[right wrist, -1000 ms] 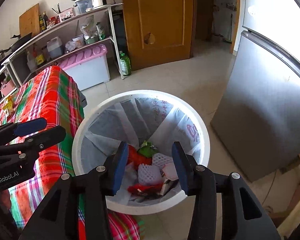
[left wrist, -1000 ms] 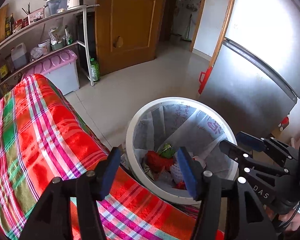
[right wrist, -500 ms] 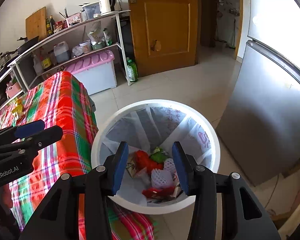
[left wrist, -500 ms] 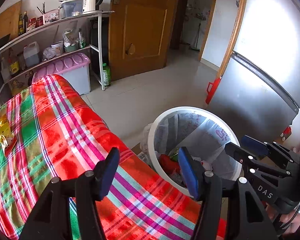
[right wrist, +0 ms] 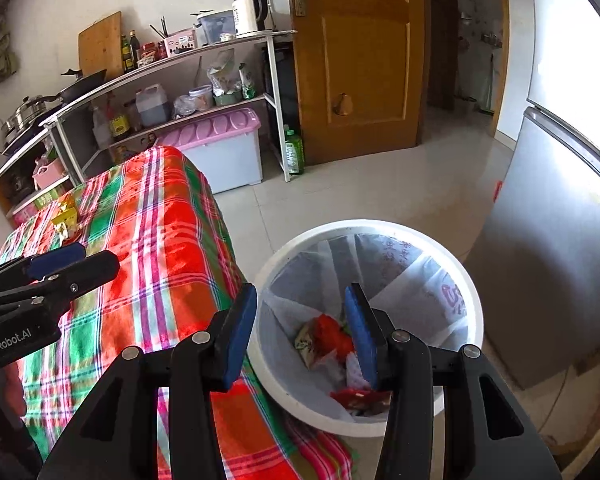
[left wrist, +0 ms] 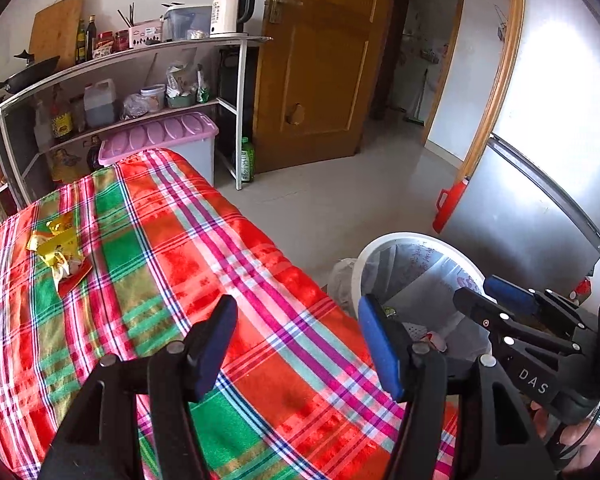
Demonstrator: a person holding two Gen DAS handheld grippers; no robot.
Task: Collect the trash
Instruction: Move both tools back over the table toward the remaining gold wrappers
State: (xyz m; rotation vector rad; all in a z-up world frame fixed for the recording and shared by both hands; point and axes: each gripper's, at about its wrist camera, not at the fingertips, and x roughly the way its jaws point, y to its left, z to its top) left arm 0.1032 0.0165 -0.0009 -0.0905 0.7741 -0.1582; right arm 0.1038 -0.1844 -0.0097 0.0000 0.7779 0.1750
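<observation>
Both grippers are empty. The left gripper (left wrist: 298, 344) has its jaws apart w/ nothing between, hanging over the plaid tablecloth (left wrist: 172, 248). The right gripper (right wrist: 300, 332) is also spread, nothing gripped, sitting above the near rim of the white trash bin (right wrist: 474, 292).

Trash left to collect: a small heap of crumpled yellow wrappers (left wrist: 58, 250) w/ a red scrap, lying on the cloth toward the far left end of the table, well apart from both grippers. In the right wrist view it's the same heap (right wrist: 66, 220), just beyond the left gripper's tip.

Handling, my read: thin foil or plastic film, v. light, soft, crinkly, prob slippery. It'll crush, not break, so a firm pinch is fine. Best hold is where the film bunches up highest, near the middle of the heap; a flat edge would likely slip out or drag the cloth along. The cloth is loose fabric, so a low pinch could catch it too.

Hard to make out: can't tell if the heap is 1 piece or several, or what's printed on it. The bin's liner bag hides the lower contents; only red, white and green bits show on top. The bin's base is cut off by the table edge and grippers. Only a bit of a hand (left wrist: 580, 446) shows at bottom right.
</observation>
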